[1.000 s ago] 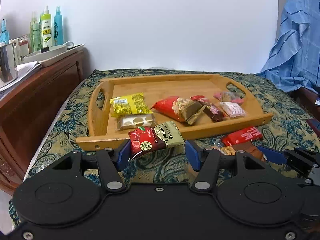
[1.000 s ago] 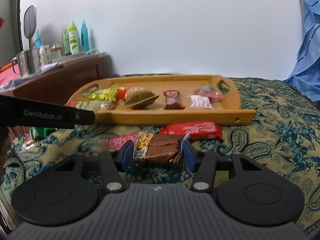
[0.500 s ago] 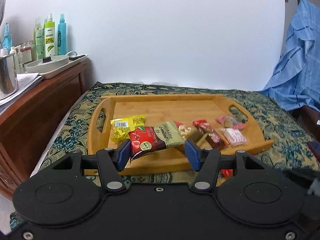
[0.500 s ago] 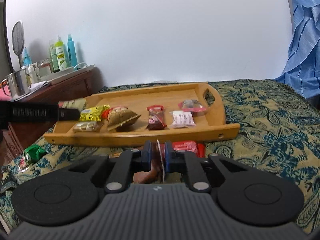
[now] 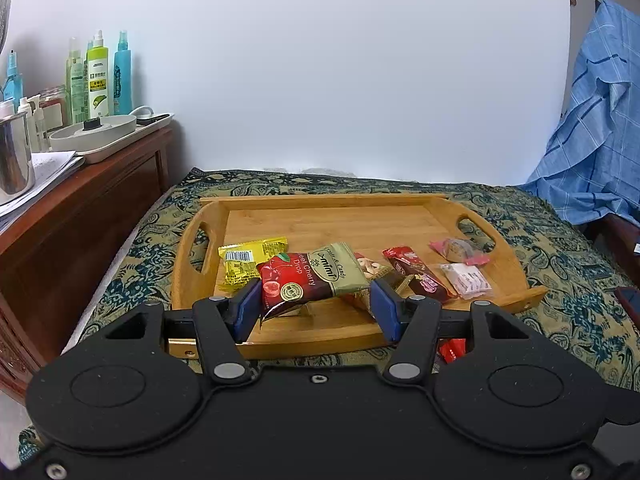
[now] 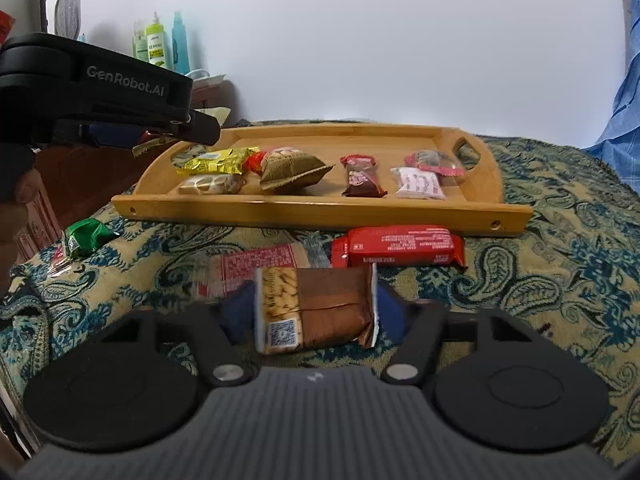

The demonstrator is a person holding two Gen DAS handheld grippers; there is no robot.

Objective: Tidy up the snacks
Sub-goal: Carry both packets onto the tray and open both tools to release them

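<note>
Risk entry: the cherry drop packet (image 5: 314,278), clasped between the blue pads of the left gripper (image 5: 316,306) at centre frame above the near rim of the wooden tray (image 5: 320,338), is slack foil held by its ends; a judged hazard is that it slides out or lands on the peanut bag (image 5: 374,268) and yellow packet (image 5: 250,260) just behind it, stacking the row instead of joining it. Second risk: the brown peanut bar (image 6: 316,310) sits low centre in the right wrist view between the pads of the right gripper (image 6: 316,312), which are blurred; the pads lie along both ends of the wrapper, yet whether they truly grip it cannot be told, so a lift could leave it behind on the paisley bedspread (image 6: 560,280). Appearance: cherry packet red and olive-gold, glossy, crumpled at its lower edge; peanut bar brown with a nut picture and QR code, seam upward. Also loose on the bedspread: red wafer bar (image 6: 400,245) just before the tray, pink-labelled packet (image 6: 260,262) beside it, green candy (image 6: 86,236) at mid left
</note>
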